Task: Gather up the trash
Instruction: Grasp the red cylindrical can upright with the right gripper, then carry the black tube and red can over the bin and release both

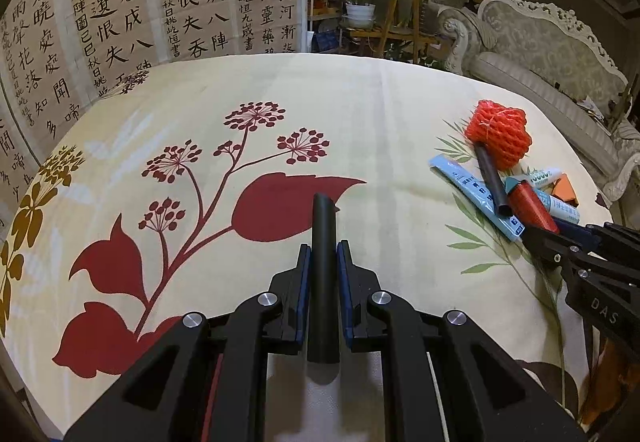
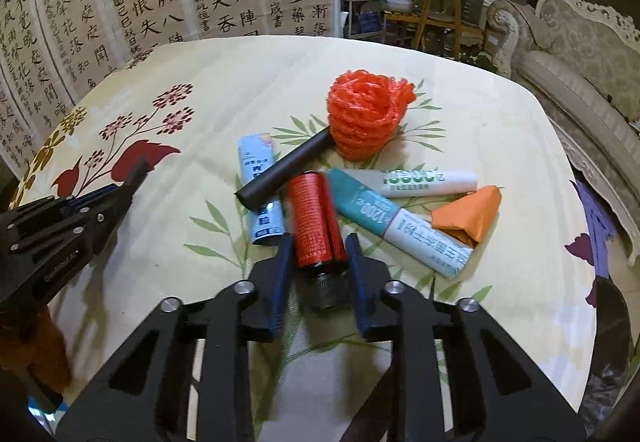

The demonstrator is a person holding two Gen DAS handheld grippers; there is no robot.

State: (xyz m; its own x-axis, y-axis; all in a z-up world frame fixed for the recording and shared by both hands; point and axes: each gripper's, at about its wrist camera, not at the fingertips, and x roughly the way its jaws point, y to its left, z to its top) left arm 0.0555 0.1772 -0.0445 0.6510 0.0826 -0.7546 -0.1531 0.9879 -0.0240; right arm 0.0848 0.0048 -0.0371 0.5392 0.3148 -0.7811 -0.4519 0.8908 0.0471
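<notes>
My left gripper (image 1: 324, 247) is shut on a black tube (image 1: 323, 226) that sticks out forward over the floral tablecloth (image 1: 360, 114). To its right lies a pile of trash: an orange-red foam net (image 2: 366, 114), a second black tube (image 2: 284, 170), a light blue packet (image 2: 260, 198), teal-and-white packets (image 2: 400, 226) and a folded orange paper (image 2: 470, 220). My right gripper (image 2: 319, 241) is low over the pile, its blue pads against both sides of a red cylinder (image 2: 316, 218). In the left wrist view, the right gripper (image 1: 548, 236) sits at the near end of the red cylinder (image 1: 534, 204).
A calligraphy screen (image 1: 120, 2) stands behind the table on the left. Potted plants on a wooden stand (image 1: 400, 10) and an ornate sofa (image 1: 552, 54) lie beyond the far and right table edges. My left gripper (image 2: 132, 182) shows at the left of the right wrist view.
</notes>
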